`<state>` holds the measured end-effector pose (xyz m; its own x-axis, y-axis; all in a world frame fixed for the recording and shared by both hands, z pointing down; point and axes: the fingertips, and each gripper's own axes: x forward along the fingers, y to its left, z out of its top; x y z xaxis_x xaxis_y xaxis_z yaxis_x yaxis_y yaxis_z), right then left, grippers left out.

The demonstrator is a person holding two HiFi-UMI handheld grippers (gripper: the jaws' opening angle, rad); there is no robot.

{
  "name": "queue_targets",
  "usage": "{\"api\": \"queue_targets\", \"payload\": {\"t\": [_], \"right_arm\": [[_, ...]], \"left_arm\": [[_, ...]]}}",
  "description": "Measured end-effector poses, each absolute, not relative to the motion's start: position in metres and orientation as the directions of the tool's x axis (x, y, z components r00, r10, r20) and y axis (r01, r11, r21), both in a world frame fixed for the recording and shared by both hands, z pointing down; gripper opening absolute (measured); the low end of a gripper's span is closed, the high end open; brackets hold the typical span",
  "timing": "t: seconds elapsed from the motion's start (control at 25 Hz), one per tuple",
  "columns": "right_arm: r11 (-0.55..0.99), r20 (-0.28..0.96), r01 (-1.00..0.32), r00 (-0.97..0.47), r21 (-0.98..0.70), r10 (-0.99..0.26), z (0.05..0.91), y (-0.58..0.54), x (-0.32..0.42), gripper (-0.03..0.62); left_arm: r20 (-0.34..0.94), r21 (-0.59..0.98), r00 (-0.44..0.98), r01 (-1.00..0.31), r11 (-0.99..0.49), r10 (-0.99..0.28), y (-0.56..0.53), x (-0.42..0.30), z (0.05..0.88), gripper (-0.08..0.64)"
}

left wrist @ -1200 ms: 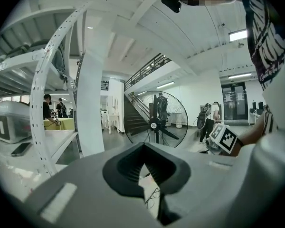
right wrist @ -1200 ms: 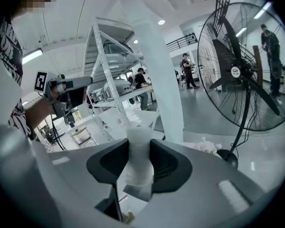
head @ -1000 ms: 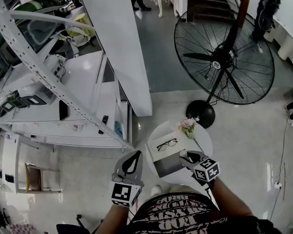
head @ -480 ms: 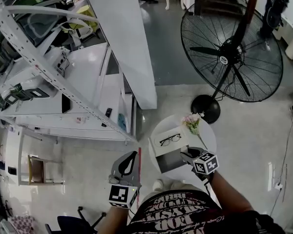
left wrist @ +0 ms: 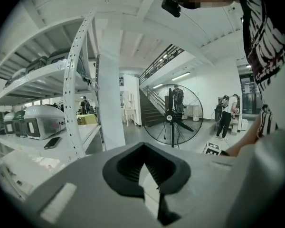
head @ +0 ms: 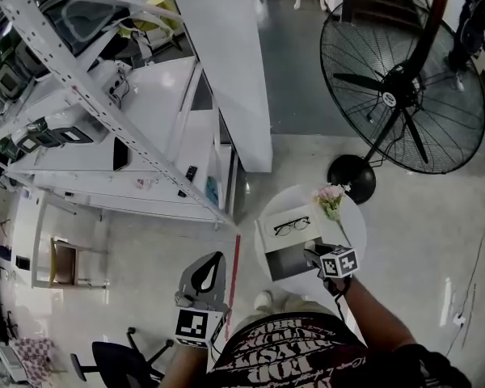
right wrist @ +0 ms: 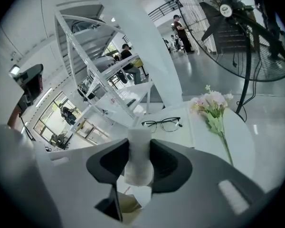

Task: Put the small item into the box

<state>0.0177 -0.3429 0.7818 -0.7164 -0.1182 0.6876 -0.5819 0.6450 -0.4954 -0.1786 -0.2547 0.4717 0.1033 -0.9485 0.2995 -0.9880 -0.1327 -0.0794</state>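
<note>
R gripper [head: 314, 254] was clamped on the small white item [right wrist: 138, 167], pads on its sides. The item hung at the near-right edge of the open box [head: 279, 267] on the round table [head: 357, 226]. L gripper [head: 214, 261] was held off the table, jaws together, nothing btwn them.

Risks, as I judged:
- Item bulged below the pads, so a weak squeeze could let it slip early, hit the rim & bounce out.
- Letting go too far fwd would drop it on the lid w/ the glasses [right wrist: 162, 123].
- A swing to the right could clip the flowers [right wrist: 213, 103].
- Box looked light & nothing held it, so a knock from the jaws might shove it.
</note>
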Motion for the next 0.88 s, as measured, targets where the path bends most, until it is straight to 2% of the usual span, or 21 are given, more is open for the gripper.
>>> {"api": "queue_targets", "payload": {"t": [0.48, 0.88], "right_arm": [[0.565, 0.77, -0.659, -0.635, -0.498, -0.062, 0.848, -0.34, 0.023, 0.164], [0.559, 0.83, -0.69, -0.558, -0.459, -0.007, 0.895, -0.337, 0.025, 0.166]], "left_arm": [[0.347, -0.088, 0.039, -0.993, -0.074, -0.937, -0.221, -0.196, 0.477, 0.002], [0.357, -0.093, 0.03, -0.993, -0.067, -0.933, -0.214, -0.196, 0.479, 0.002]]}}
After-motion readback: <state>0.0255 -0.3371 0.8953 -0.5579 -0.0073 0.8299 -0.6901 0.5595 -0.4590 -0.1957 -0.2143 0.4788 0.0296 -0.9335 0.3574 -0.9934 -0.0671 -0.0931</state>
